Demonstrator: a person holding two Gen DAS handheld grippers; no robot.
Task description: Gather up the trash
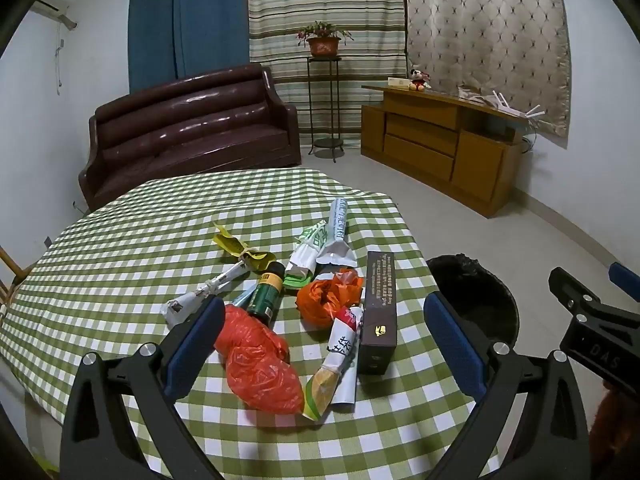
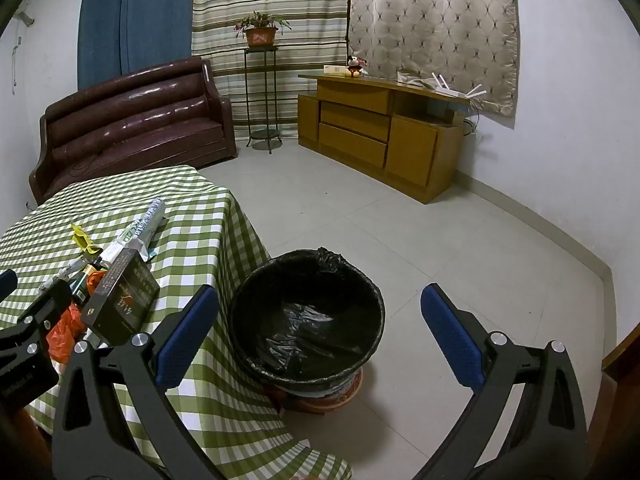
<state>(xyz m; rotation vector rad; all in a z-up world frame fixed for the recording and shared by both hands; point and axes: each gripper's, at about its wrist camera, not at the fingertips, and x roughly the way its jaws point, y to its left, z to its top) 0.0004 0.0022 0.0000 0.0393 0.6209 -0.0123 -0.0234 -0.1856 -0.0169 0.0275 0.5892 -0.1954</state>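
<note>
Blue-padded fingers of my left gripper [image 1: 324, 336] stand wide apart, holding nothing, above the pile of trash on the checked tablecloth [image 1: 120, 248]: a red plastic bag [image 1: 256, 364], a green can [image 1: 266, 292], an orange bag [image 1: 328, 294], rolled paper wrappers [image 1: 338, 364] and a dark box [image 1: 378, 312]. I see my right gripper [image 2: 320, 334] equally spread and empty over the black-lined bin [image 2: 306, 320], which stands on the floor just beside the table's edge.

The left wrist view looks down from close above the checked table [image 1: 120, 240], facing the sofa [image 1: 192, 128]. The right wrist view sits beside it over the bin [image 2: 306, 316]; both share the table's corner, sofa and cabinet [image 2: 380, 136].
</note>
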